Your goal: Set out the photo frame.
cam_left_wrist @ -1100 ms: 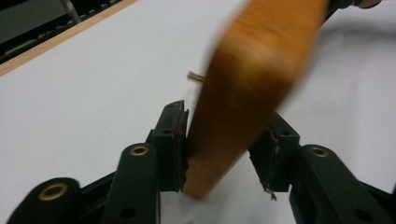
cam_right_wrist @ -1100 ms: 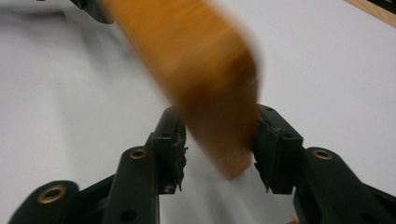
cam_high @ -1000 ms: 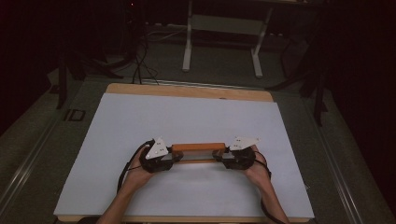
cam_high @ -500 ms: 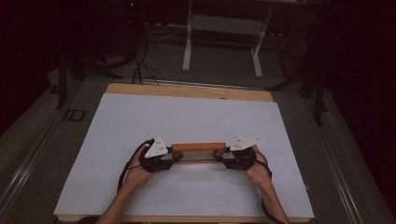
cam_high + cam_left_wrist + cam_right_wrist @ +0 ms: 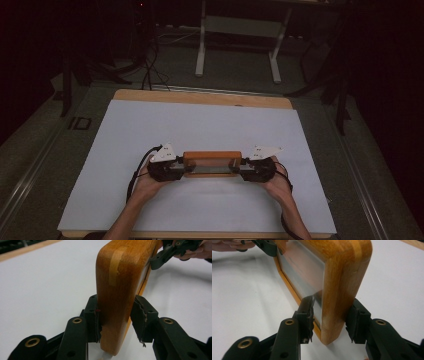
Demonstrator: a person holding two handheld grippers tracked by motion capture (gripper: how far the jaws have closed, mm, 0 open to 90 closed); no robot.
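A wooden picture frame (image 5: 212,156) with a clear pane is held near the front of the white table (image 5: 200,120), stretched between both grippers. My left gripper (image 5: 184,168) is shut on its left end and my right gripper (image 5: 240,169) on its right end. In the left gripper view the black jaws clamp the frame's rounded end (image 5: 117,290) from both sides, with its bottom corner close to the table. In the right gripper view the jaws pinch the other end (image 5: 342,290), one pad on the pane side (image 5: 308,310).
A bare wooden strip (image 5: 200,97) runs along the table's far edge. Beyond it stand a metal stand's legs (image 5: 237,50) and floor cables (image 5: 150,70). Broad white surface lies to the left, right and behind the frame.
The frame showed as a thin edge-on bar before; now its top leans away and its pane faces up toward the camera. Both grippers keep their hold in nearly the same place.
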